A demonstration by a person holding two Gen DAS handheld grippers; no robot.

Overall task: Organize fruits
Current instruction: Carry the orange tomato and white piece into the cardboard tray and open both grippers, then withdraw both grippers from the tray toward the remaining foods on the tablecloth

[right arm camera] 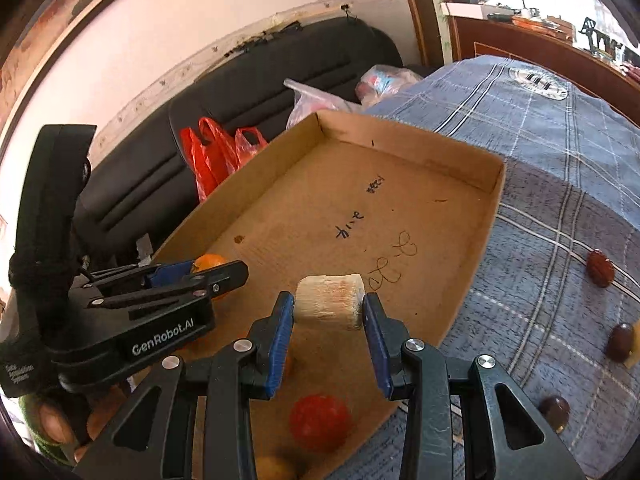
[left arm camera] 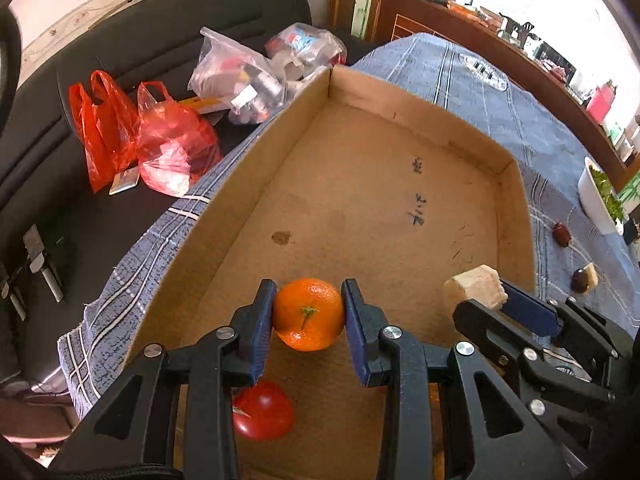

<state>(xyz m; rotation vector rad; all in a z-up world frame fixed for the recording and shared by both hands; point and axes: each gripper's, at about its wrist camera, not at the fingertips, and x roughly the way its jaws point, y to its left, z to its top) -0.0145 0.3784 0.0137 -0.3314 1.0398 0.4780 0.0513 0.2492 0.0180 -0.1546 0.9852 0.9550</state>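
The left gripper [left arm camera: 308, 312] clamps an orange [left arm camera: 309, 314] at lower centre of its view, above the cardboard tray [left arm camera: 360, 184]. At lower centre of the right wrist view, the right gripper [right arm camera: 329, 308] pinches a pale cut chunk [right arm camera: 330, 300] over the same tray. A red tomato [left arm camera: 262, 410] lies on the tray floor below.
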